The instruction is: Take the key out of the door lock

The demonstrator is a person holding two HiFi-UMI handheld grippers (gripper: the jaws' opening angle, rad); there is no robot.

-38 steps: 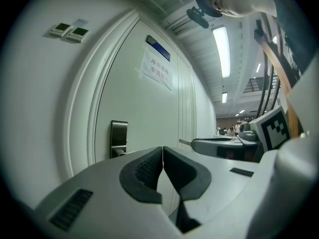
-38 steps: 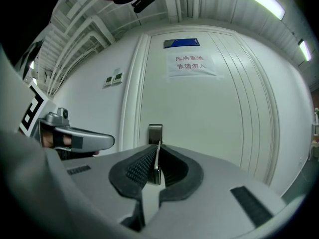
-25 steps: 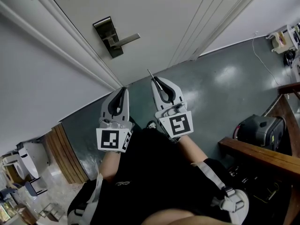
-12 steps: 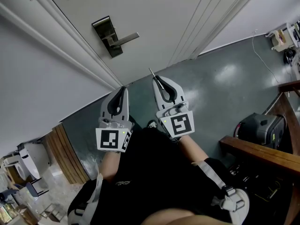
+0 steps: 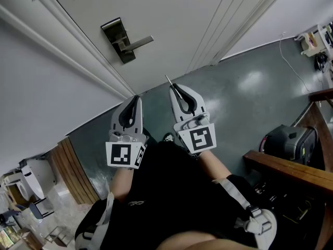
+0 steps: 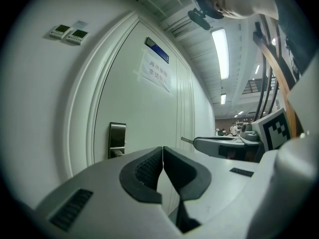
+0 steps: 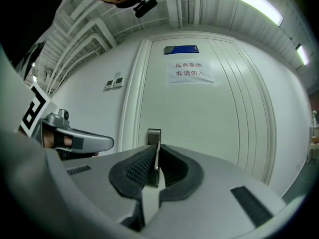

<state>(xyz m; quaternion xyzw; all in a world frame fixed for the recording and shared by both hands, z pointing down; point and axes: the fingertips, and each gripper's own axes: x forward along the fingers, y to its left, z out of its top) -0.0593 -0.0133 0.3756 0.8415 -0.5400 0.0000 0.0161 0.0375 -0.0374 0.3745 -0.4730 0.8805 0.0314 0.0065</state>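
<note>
The white door carries a dark metal lock plate [image 5: 117,38] with a lever handle [image 5: 137,42]. My right gripper [image 5: 173,87] hangs well back from the door, shut on a thin metal key [image 5: 167,80] whose blade pokes out past the fingertips. In the right gripper view the key [image 7: 156,164] stands edge-on between the black pads, in line with the lock plate [image 7: 154,135]. My left gripper [image 5: 137,98] is beside it, shut with nothing between its pads [image 6: 149,166]. From the left gripper view the lock plate [image 6: 117,139] shows at the left and the key tip [image 6: 186,140] at the right.
A paper sign [image 7: 188,69] hangs on the door, with wall controls [image 7: 113,82] left of the frame. On the grey floor are a dark case [image 5: 287,141], a wooden rail [image 5: 291,173] at the right, wooden slats [image 5: 73,171] at the left and a cable [image 5: 291,61].
</note>
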